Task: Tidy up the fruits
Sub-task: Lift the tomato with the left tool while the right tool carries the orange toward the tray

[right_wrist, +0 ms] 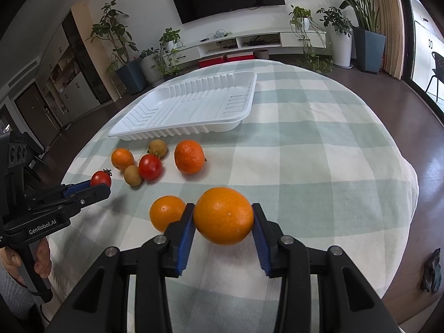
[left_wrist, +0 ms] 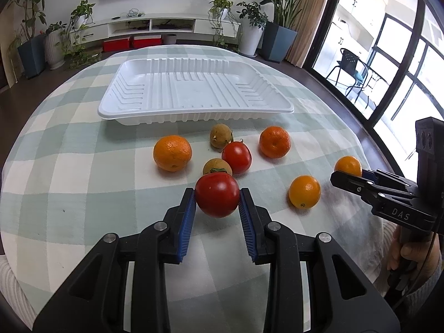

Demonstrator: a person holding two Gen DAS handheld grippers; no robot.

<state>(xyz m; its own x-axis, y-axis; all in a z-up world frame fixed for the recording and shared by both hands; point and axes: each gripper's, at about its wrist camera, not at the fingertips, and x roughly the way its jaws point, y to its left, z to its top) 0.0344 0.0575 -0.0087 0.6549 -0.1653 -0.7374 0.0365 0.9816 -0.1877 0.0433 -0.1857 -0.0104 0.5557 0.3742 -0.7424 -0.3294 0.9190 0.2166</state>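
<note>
My left gripper is shut on a red tomato; both blue pads touch its sides. It also shows in the right wrist view. My right gripper is shut on an orange, seen in the left wrist view at the right. A white ribbed tray lies empty at the back of the checked table. Loose fruit lies in front of it: two oranges, a second tomato, two small brown fruits and another orange.
The table edge curves off on the right, with dark floor beyond. Potted plants and a TV cabinet stand behind the table. A dark cloth lies on the floor at the right.
</note>
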